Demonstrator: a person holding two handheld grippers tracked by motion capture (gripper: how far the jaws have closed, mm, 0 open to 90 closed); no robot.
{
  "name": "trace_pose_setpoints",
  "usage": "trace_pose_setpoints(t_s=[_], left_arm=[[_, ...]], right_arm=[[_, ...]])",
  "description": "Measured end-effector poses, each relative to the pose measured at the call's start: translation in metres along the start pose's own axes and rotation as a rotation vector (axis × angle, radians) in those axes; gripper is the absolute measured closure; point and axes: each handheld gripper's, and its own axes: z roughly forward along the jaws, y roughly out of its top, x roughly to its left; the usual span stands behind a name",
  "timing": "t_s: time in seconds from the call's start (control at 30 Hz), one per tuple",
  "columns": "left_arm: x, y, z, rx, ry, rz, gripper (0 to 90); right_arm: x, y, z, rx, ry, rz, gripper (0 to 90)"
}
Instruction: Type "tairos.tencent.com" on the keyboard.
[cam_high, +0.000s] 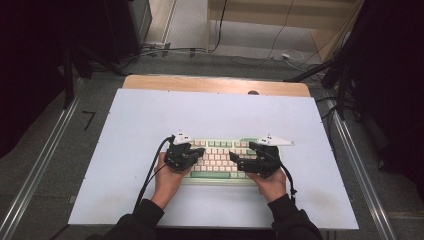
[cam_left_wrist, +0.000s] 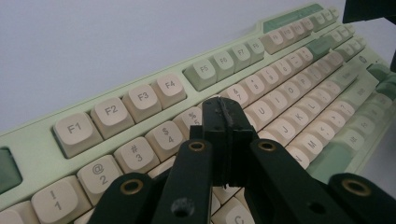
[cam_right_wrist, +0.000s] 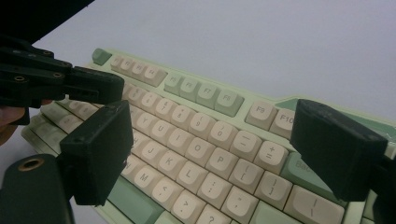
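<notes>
White bench (cam_high: 150, 120), dark surroundings: keyboard (cam_high: 220, 150), cream and green, near the bench's front edge. Left gripper (cam_left_wrist: 226, 122) fingers together over number row; right gripper (cam_right_wrist: 210, 154) fingers apart above keys.

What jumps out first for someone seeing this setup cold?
A pale green keyboard with cream keys lies near the front edge of a white table. Two black claws hover over it: the left claw is pinched shut above the number row, while the right claw gapes wide over the letter keys.
</notes>
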Motion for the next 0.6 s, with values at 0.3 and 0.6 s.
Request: trace_pose_setpoints(t_s=[0.3, 0.6], left_arm=[[0.0023, -0.0031, 0.0012, 0.019, 0.02, 0.006, 90.0], [0.0046, -0.0049, 0.0006, 0.019, 0.006, -0.013, 89.2]], right_arm=[[0.0002, 0.0, -0.0002, -0.002, 0.0, -0.002, 11.6], [0.0003, 0.0, 0.0003, -0.001, -0.001, -0.005, 11.7]])
